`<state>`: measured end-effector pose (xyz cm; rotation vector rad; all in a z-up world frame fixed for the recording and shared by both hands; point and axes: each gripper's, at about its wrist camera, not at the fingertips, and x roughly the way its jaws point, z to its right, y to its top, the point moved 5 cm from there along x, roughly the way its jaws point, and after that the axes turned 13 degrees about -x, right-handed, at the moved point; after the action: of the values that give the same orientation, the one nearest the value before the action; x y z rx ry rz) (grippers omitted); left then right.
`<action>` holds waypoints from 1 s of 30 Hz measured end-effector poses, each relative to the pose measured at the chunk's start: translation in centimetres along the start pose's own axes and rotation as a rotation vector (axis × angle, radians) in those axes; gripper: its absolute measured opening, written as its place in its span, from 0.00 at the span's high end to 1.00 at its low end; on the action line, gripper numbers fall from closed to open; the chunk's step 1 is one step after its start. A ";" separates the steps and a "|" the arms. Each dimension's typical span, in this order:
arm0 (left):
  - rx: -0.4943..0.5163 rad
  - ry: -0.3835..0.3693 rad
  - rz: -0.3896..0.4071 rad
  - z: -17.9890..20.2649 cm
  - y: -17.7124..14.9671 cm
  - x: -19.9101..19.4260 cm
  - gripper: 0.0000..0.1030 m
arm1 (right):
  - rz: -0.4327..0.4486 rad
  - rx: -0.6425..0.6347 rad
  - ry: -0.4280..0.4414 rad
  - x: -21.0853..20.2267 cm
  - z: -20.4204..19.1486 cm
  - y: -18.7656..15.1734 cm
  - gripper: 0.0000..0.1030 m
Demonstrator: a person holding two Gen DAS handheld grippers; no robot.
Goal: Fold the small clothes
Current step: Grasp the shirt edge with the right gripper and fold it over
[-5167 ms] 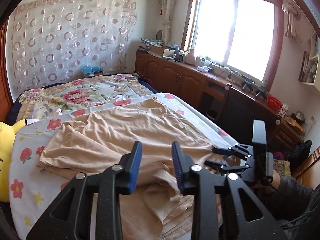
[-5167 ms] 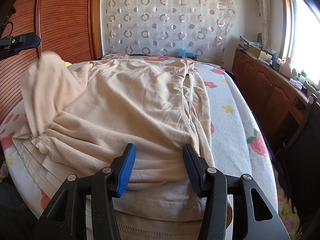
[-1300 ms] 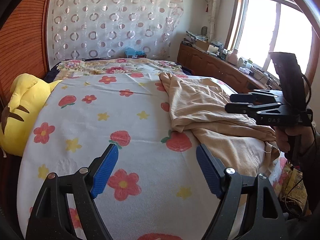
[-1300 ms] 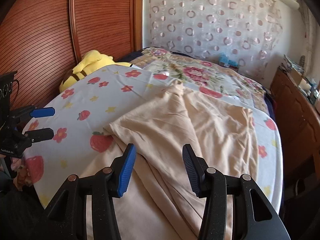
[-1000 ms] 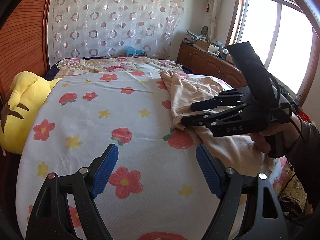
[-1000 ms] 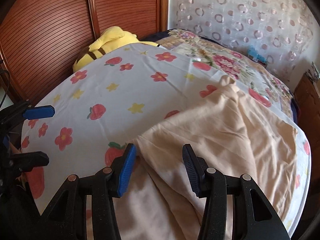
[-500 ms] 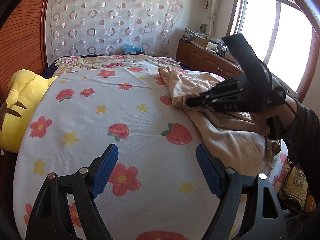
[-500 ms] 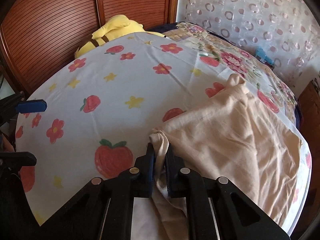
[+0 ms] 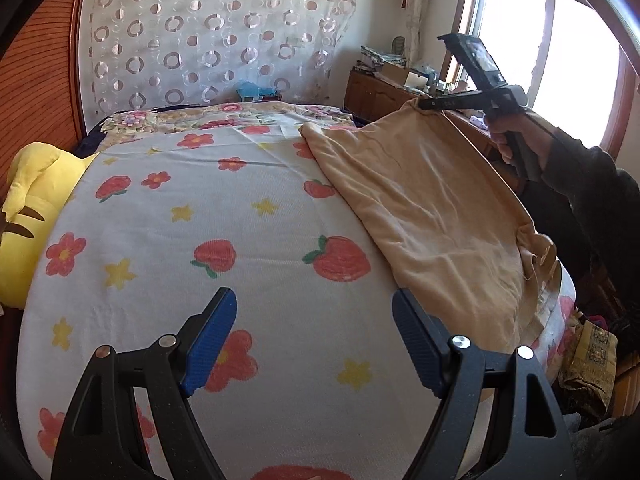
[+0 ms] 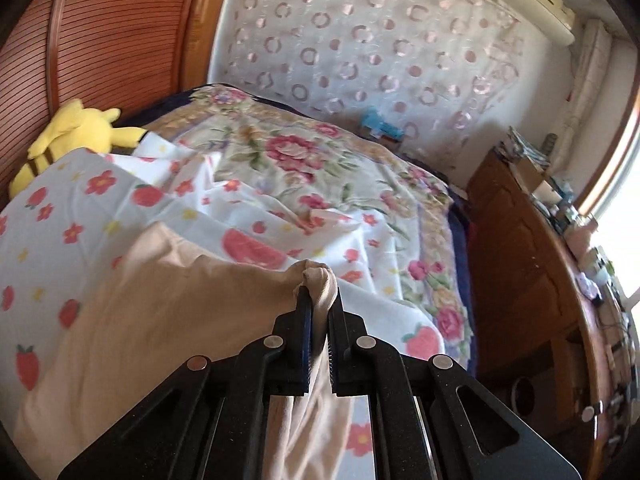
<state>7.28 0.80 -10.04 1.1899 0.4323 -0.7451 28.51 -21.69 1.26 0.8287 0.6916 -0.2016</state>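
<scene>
right gripper (image 10: pixel 319 300) pinches a bunched corner of the beige garment (image 9: pixel 432 204), lifted off the bed (image 9: pixel 168 248); left gripper (image 9: pixel 314 320) hovers wide, empty, above the sheet.

I was in a bedroom at home. A bed (image 9: pixel 168 248) filled most of it, spread with a white sheet (image 9: pixel 280 200) printed with strawberries and flowers, and a floral quilt (image 10: pixel 288 152) lay further up. A yellow plush toy (image 9: pixel 28 208) sat against the slatted wooden headboard (image 10: pixel 112 32). A sheer curtain (image 9: pixel 208 36) with ring patterns hung on the far wall. Along the side stood a wooden cabinet (image 10: pixel 528 248), its top crowded with household odds and ends, under a bright window (image 9: pixel 552 64).
</scene>
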 end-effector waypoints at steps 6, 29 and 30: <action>0.015 0.004 -0.018 0.4 -0.6 0.3 0.21 | -0.150 0.090 -0.018 5.8 -0.1 -2.4 0.89; 0.109 -0.056 -0.047 5.6 -1.2 1.5 0.21 | 0.015 0.149 0.128 -12.2 -7.3 -14.7 0.71; 0.117 -0.059 -0.051 6.0 -1.3 1.6 0.21 | 0.018 0.145 0.138 -12.7 -7.6 -15.5 0.71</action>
<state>7.00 -5.51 -9.97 1.2664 0.3750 -0.8573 8.53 -27.68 -3.71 0.9944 0.8060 -0.1813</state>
